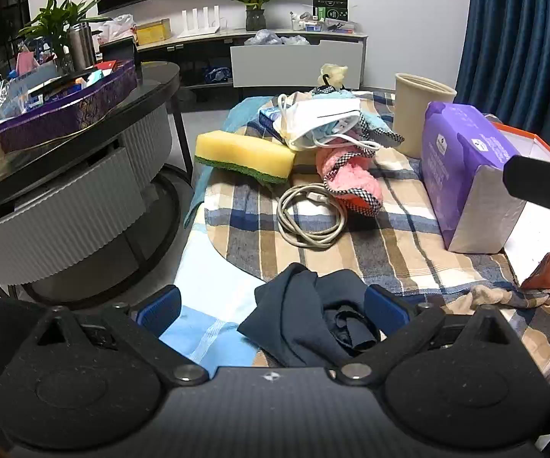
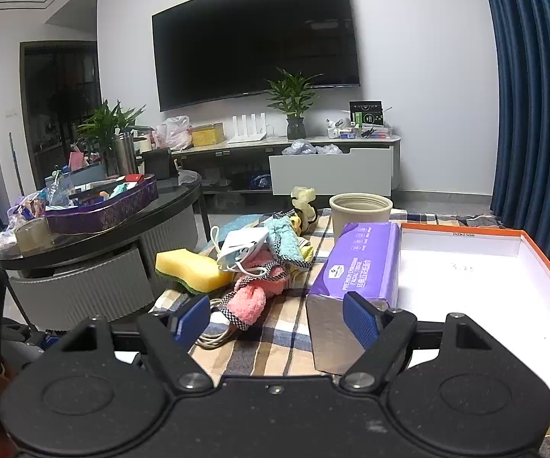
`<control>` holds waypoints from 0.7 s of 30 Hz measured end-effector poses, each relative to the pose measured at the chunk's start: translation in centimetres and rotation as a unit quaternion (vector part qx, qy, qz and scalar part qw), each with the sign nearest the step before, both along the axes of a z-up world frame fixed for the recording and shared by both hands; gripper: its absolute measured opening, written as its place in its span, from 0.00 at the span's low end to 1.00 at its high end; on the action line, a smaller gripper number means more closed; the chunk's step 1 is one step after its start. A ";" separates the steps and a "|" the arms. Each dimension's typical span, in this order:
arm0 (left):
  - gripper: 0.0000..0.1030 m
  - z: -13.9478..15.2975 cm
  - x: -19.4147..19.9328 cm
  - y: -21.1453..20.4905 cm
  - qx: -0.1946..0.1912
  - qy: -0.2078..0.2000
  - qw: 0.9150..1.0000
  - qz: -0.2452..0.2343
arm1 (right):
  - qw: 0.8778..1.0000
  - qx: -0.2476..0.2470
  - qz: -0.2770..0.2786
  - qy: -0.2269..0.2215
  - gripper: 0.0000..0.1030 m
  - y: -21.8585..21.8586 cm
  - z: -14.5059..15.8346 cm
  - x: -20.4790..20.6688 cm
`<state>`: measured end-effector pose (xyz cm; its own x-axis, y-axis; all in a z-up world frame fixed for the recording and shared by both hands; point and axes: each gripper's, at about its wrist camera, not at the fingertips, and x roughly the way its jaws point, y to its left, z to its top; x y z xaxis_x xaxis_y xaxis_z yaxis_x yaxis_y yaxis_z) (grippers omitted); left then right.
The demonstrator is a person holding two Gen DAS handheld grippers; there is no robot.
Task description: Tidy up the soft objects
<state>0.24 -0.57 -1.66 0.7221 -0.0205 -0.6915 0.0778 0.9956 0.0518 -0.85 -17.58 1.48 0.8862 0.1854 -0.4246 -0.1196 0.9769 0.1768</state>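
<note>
Claws both spread wide, nothing gripped. Your left claw point(image 1: 273, 311) straddles the crumpled navy cloth point(image 1: 305, 324) on the plaid surface point(image 1: 389, 252); the cloth touches its right pad. Ahead of it: coiled cable point(image 1: 309, 215), pink sock point(image 1: 351, 179), yellow sponge point(image 1: 244, 156). Your right claw point(image 2: 276, 318) hovers just short of the purple tissue pack point(image 2: 358, 267).

Sponge point(image 1: 245, 155) left of cable point(image 1: 310, 216), tissue pack point(image 1: 465, 175) right.

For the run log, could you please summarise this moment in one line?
left gripper: open over dark cloth | right gripper: open, empty | orange box: no items visible
</note>
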 end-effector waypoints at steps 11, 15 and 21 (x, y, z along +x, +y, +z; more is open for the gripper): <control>1.00 0.0 0.1 -0.1 -0.002 0.002 1.000 0.000 | 1.000 0.005 0.001 0.006 0.87 -0.2 -0.1 0.1; 1.00 0.0 0.0 -0.2 -0.003 0.002 1.000 -0.002 | 1.000 0.007 0.002 0.007 0.87 -0.2 0.0 0.1; 1.00 -0.1 0.0 -0.2 -0.002 0.004 1.000 -0.005 | 1.000 0.007 0.004 0.009 0.87 -0.2 -0.1 0.1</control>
